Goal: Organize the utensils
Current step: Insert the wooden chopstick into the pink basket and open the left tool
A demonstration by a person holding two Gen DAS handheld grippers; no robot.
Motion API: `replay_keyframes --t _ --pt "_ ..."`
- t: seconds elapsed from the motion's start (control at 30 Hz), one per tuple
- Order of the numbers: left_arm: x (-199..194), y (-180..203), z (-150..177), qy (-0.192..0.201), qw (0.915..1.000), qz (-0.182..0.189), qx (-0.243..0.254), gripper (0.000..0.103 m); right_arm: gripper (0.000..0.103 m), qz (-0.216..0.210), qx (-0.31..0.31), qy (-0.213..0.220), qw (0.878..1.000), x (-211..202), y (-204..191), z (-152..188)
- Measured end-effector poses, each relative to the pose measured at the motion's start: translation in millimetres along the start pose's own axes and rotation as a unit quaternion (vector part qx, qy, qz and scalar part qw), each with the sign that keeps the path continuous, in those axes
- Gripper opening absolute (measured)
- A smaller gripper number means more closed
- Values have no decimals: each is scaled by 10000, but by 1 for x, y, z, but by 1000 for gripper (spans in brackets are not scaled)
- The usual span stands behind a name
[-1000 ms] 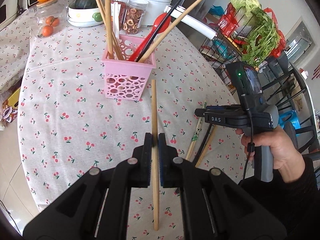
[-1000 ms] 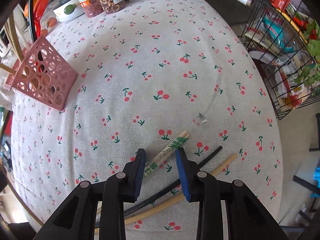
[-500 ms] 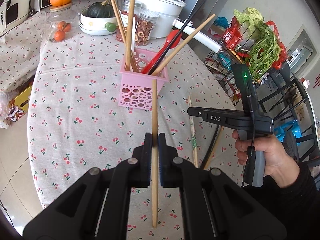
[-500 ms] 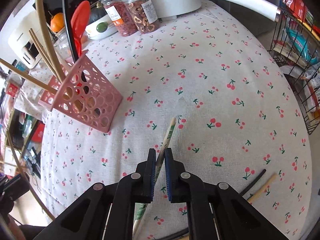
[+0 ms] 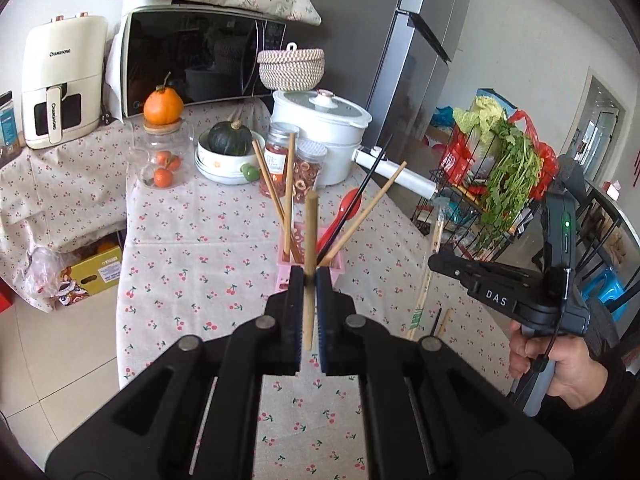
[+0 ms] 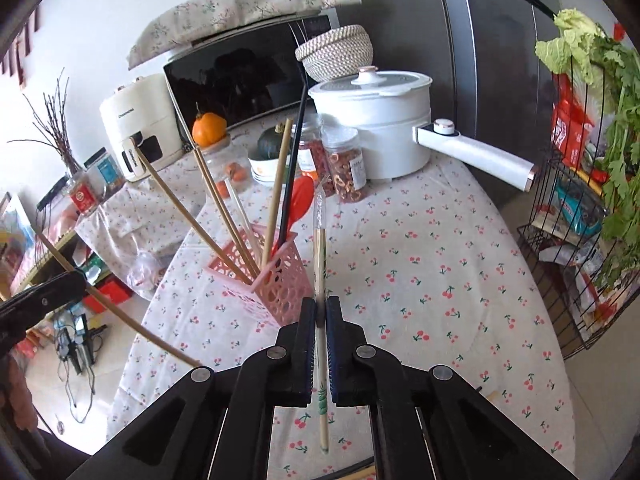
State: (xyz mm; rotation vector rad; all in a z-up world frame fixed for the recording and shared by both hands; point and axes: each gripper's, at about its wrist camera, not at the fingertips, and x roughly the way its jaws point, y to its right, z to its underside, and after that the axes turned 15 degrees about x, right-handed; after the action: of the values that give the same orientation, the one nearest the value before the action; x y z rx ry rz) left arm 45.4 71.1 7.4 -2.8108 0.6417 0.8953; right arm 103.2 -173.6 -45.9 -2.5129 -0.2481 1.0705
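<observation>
1. Right now the left gripper (image 5: 307, 276) is clamped tight on a bare wooden chopstick (image 5: 309, 256), held near its middle and standing almost upright in the left wrist view, just in front of the pink basket (image 5: 334, 266).
2. Meanwhile the right gripper (image 6: 321, 312) has its jaws pressed together on a pair of wrapped disposable chopsticks (image 6: 319, 264); the clear wrapper tip rises above the pink basket's (image 6: 280, 288) near corner, and the printed end hangs below the jaws, clear of the tablecloth (image 6: 420, 240).
3. Already in the pink basket stand several wooden chopsticks (image 6: 224, 208), a black chopstick (image 6: 294, 168) and a red spoon (image 6: 300, 200), all leaning outward.
4. Right of the pink basket in the left wrist view, a hand (image 5: 560, 364) grips the right tool's handle, and below it a black stick and a wooden one (image 5: 443, 322) lie on the cloth.
5. Behind the pink basket sit two jars (image 6: 348, 164), a white pot (image 6: 380, 120) and a dark squash (image 5: 230, 138) in a bowl.
</observation>
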Motion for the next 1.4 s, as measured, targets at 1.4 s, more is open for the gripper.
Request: replay_keyframes --t 1.4 --pt "71 -1 -62 1052 9927 -552 217 7 5 -427 98 686 9967 -30 -17 -32"
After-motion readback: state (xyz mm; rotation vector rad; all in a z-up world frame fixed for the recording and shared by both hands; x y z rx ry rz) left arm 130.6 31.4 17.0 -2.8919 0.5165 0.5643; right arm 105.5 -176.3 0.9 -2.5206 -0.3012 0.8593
